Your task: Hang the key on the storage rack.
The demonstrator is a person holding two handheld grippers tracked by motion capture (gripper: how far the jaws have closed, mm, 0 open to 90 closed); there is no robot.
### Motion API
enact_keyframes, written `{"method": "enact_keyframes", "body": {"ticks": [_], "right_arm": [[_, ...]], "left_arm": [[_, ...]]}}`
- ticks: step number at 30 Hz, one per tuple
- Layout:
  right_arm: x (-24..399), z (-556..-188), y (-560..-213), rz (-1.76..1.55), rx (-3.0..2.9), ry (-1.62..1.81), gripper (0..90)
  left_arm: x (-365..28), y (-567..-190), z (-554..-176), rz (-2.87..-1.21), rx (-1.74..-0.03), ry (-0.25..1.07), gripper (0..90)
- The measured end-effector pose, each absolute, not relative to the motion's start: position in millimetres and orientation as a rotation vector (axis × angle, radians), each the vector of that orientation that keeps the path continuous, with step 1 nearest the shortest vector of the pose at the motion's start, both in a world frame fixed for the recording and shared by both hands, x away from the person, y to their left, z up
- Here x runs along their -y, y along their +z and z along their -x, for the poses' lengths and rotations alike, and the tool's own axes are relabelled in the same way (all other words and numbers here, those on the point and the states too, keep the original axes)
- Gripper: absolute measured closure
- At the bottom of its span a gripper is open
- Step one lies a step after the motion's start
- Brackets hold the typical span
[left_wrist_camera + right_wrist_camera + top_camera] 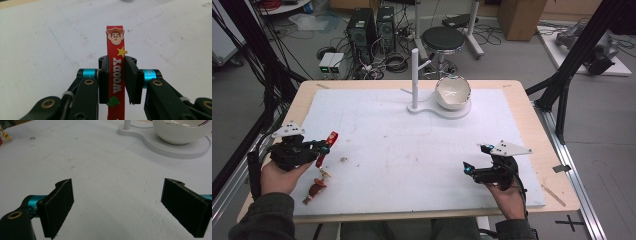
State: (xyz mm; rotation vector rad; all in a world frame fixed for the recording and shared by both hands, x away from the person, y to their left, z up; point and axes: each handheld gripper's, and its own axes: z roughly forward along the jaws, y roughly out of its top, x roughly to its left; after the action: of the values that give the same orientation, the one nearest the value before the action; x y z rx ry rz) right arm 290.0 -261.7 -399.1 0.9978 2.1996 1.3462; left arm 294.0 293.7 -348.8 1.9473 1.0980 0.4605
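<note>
Left gripper (117, 80) clamps the red Woody strap (116, 62) — right gripper (125, 207) gapes wide, holding nothing.

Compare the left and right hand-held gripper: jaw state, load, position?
The left hand-held gripper is shut on the red Woody strap; the right hand-held gripper stands wide open with nothing between its pads. The left one sits at the table's left edge near a small brown figure; the right one sits at the near right, facing the white bowl. Both have black pads and blue-accented joints.
</note>
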Motion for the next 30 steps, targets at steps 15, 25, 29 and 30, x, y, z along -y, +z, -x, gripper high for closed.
{"method": "enact_keyframes", "body": {"ticks": [15, 25, 29, 30], "right_arm": [[261.9, -290.1, -398.5, -0.996, -2.2, 1.344, 10.1], [260.6, -291.0, -397.5, -0.993, -2.199, 1.344, 10.1], [260.5, -290.7, -397.3, -0.997, -2.2, 1.344, 10.1], [260.9, -290.7, -397.0, -0.995, -2.2, 1.344, 10.1]], "left_arm": [[-292.7, -333.5, -288.6, -1.891, -1.03, 0.462, 74.8], [-288.1, -315.5, -286.8, -1.883, -0.98, 0.495, 74.8], [-284.4, -306.6, -286.1, -1.873, -0.949, 0.506, 74.8], [-283.2, -304.4, -285.9, -1.87, -0.943, 0.509, 74.8]]}}
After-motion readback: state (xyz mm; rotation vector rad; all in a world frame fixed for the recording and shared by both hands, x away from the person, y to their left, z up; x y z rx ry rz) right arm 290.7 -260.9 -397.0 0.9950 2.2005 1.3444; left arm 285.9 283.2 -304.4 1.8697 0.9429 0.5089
